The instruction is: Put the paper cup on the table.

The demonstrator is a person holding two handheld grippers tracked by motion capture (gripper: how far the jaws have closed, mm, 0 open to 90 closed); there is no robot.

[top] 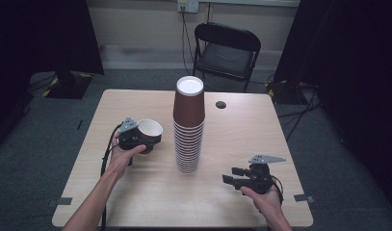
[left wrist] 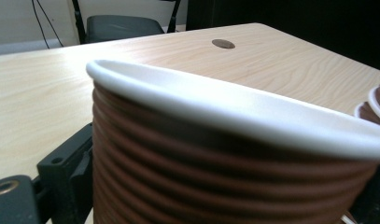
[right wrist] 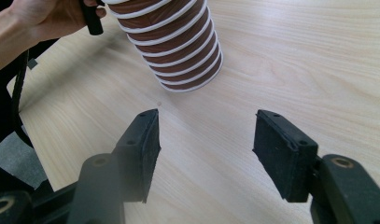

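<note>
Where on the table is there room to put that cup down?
Bare wood lies left of the cup stack, under the held cup, and across the table behind it. It is tighter between the stack and the right gripper.

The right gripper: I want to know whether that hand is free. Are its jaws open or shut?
Open. The right gripper has its two black jaws standing wide apart over bare table, nothing between them.

black folding chair (top: 226,54) behind wooden table (top: 136,192); wall outlet (top: 188,5).
</note>
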